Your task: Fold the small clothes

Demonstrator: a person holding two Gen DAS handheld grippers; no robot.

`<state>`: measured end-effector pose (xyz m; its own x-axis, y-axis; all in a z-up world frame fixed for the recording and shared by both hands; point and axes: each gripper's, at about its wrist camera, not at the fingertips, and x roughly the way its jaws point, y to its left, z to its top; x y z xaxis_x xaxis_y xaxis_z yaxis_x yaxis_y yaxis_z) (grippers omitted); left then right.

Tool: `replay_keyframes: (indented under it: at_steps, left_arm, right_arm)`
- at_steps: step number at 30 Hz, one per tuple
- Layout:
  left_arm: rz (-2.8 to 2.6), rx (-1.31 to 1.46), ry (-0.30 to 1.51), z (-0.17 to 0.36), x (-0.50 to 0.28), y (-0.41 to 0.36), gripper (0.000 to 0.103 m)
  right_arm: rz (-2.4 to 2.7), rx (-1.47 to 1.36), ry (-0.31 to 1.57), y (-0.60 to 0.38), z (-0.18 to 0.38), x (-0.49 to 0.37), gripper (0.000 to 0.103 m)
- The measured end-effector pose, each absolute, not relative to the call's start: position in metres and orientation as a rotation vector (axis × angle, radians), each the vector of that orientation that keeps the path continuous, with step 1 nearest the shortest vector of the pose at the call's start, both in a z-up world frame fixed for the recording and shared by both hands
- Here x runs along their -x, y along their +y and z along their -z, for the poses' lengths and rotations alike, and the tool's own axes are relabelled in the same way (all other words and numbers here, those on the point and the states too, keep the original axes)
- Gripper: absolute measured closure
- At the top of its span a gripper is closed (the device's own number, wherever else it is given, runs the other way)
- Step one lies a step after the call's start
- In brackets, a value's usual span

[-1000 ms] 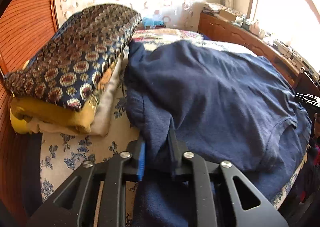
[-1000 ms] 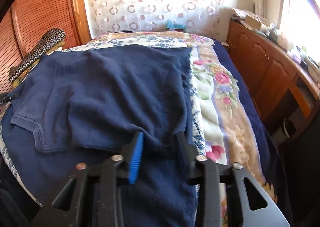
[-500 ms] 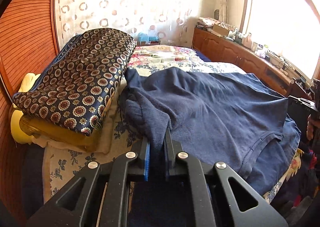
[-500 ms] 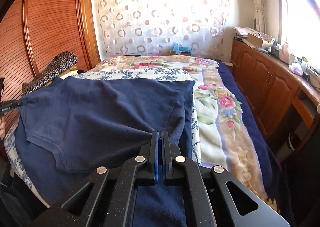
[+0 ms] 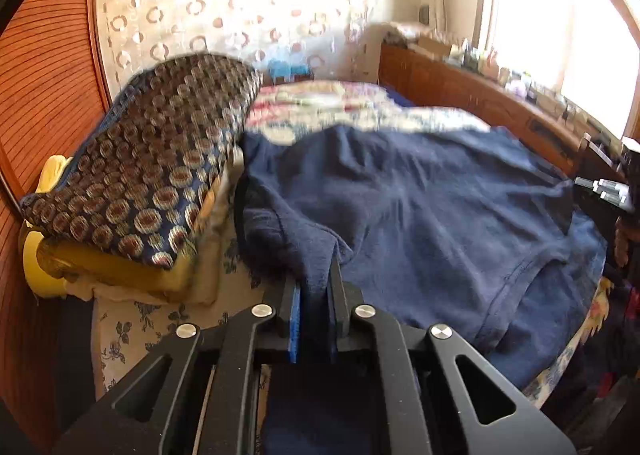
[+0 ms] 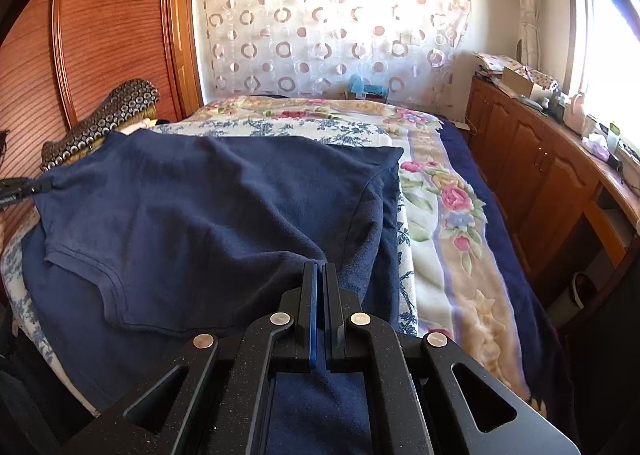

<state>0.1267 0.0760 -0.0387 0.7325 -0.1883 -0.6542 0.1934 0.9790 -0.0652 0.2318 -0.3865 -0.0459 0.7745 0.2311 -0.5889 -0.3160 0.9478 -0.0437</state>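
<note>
A dark navy T-shirt (image 5: 420, 215) (image 6: 192, 211) lies spread across the bed, its neckline toward the near edge. My left gripper (image 5: 318, 275) is shut on a bunched fold of the shirt's near left edge, with cloth standing up between the blue pads. My right gripper (image 6: 320, 271) is shut on the shirt's near right edge, jaws almost touching with thin cloth pinched between them. In the left wrist view the right gripper (image 5: 604, 191) shows at the far right edge; in the right wrist view the left gripper's tip (image 6: 20, 189) shows at the far left.
A navy blanket (image 6: 92, 327) lies under the shirt on the floral bedspread (image 6: 448, 215). Folded bedding with a patterned cover (image 5: 140, 175) is stacked at the left by the wooden wardrobe (image 6: 100, 39). A wooden cabinet (image 6: 540, 175) with clutter runs along the right under the window.
Both grippers closed on the shirt's near edge; the right one went from open to shut. The left gripper rose slightly, pulling its fold of cloth up.
</note>
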Motion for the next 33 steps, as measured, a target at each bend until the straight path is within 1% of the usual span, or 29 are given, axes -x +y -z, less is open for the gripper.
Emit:
replay_keyframes:
  at_steps: [3, 8, 17, 20, 22, 25, 27, 30, 32, 33]
  left_arm:
    - [0.232, 0.051, 0.666, 0.019, -0.121, 0.082, 0.094]
    - [0.267, 0.062, 0.621, -0.007, -0.108, 0.08, 0.094]
    - [0.294, 0.105, 0.595, -0.028, -0.08, 0.087, 0.094]
    - [0.277, 0.089, 0.635, -0.015, -0.07, 0.088, 0.094]
    - [0.256, 0.061, 0.69, 0.006, -0.065, 0.085, 0.094]
    - [0.252, 0.057, 0.767, 0.04, -0.061, 0.082, 0.094]
    - [0.246, 0.059, 0.796, 0.053, -0.058, 0.082, 0.094]
    - [0.232, 0.043, 0.817, 0.061, -0.056, 0.08, 0.094]
    - [0.243, 0.054, 0.832, 0.064, -0.056, 0.083, 0.093]
    - [0.244, 0.056, 0.837, 0.065, -0.056, 0.083, 0.09]
  right_arm:
    - [-0.29, 0.145, 0.594, -0.389, 0.039, -0.23, 0.102]
    - [-0.281, 0.136, 0.534, -0.398, 0.015, -0.216, 0.102]
    - [-0.278, 0.141, 0.47, -0.412, -0.023, -0.168, 0.102]
    - [-0.275, 0.144, 0.449, -0.419, -0.033, -0.141, 0.102]
    - [-0.28, 0.137, 0.462, -0.425, -0.029, -0.128, 0.102]
    - [-0.282, 0.134, 0.534, -0.429, -0.005, -0.122, 0.102]
    - [-0.276, 0.139, 0.591, -0.427, 0.015, -0.124, 0.102]
    - [-0.278, 0.114, 0.656, -0.427, 0.037, -0.13, 0.102]
    - [-0.267, 0.11, 0.666, -0.426, 0.042, -0.131, 0.102]
    - [-0.265, 0.108, 0.671, -0.425, 0.042, -0.132, 0.102]
